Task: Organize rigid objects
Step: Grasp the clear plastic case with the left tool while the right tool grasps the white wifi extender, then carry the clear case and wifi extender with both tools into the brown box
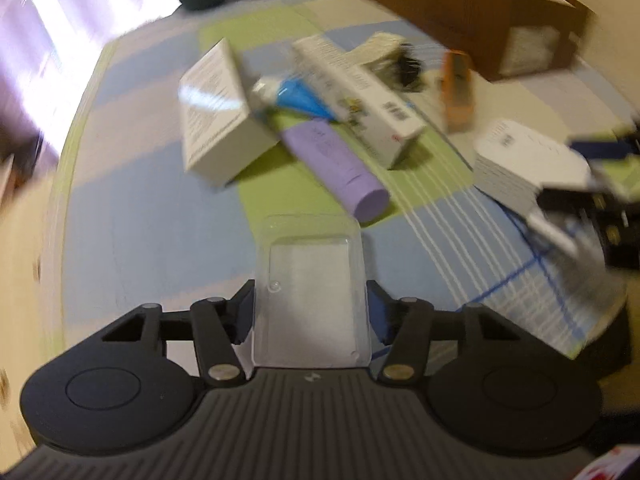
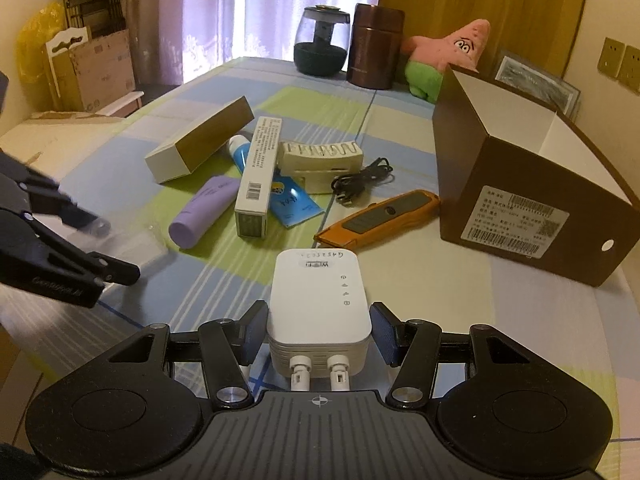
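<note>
A clear plastic case lies on the checked cloth between the fingers of my left gripper, whose pads press on its two long sides. In the right wrist view that gripper comes in from the left edge over the blurred case. A white wifi repeater with two small antennas sits between the pads of my right gripper, which touch its sides. In the left wrist view the repeater shows at the right, blurred.
Ahead lie a purple tube, a long white box, a blue tube, a tan-faced box, a cream ribbed block, a black cable and an orange utility knife. An open brown carton stands right.
</note>
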Demonstrator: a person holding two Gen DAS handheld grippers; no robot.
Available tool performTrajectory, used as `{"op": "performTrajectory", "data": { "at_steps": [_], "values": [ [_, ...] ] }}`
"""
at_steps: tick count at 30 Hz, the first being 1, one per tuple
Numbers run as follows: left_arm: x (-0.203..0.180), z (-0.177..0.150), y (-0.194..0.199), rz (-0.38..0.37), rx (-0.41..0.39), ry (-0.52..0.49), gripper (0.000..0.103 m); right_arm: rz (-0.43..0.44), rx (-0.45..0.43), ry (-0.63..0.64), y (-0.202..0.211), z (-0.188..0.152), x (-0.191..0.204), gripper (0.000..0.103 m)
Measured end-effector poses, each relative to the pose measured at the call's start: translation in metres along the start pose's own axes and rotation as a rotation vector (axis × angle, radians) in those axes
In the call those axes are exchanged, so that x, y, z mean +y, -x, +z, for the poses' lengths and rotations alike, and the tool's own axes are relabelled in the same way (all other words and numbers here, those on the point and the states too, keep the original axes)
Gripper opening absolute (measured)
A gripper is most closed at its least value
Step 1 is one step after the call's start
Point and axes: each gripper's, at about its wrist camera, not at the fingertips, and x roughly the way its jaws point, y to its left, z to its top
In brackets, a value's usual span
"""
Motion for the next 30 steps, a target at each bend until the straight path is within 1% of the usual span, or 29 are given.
{"op": "performTrajectory", "data": {
  "at_steps": [2, 4, 8, 16, 21, 26, 30],
  "values": [
    [0.001, 0.001, 0.0, -0.004, 0.014, 0.075, 0.052, 0.012, 0.005, -0.008, 0.0, 0.0, -0.003, 0.053],
    [0.0, 0.003, 0.0, 0.011, 0.025, 0.107, 0.053, 0.027, 0.01, -0.014, 0.0, 0.001, -0.005, 0.053],
    [-0.001, 0.007, -0.002, 0.033, 0.036, 0.129, 0.053, 0.033, 0.005, 0.004, -0.001, 0.004, -0.007, 0.053],
    [-0.008, 0.007, -0.005, 0.076, 0.041, 0.164, 0.053, 0.056, 0.049, 0.009, -0.016, 0.01, -0.011, 0.053],
    [-0.014, 0.007, -0.004, 0.102, 0.036, 0.177, 0.052, 0.082, 0.063, 0.027, -0.022, 0.01, -0.013, 0.053],
    [-0.023, 0.004, 0.005, 0.125, 0.018, 0.197, 0.052, 0.115, 0.064, 0.028, -0.02, 0.009, -0.02, 0.052],
    [-0.031, 0.006, 0.017, 0.144, -0.003, 0.223, 0.052, 0.132, 0.048, 0.01, -0.012, 0.009, -0.032, 0.052]
  ]
}}
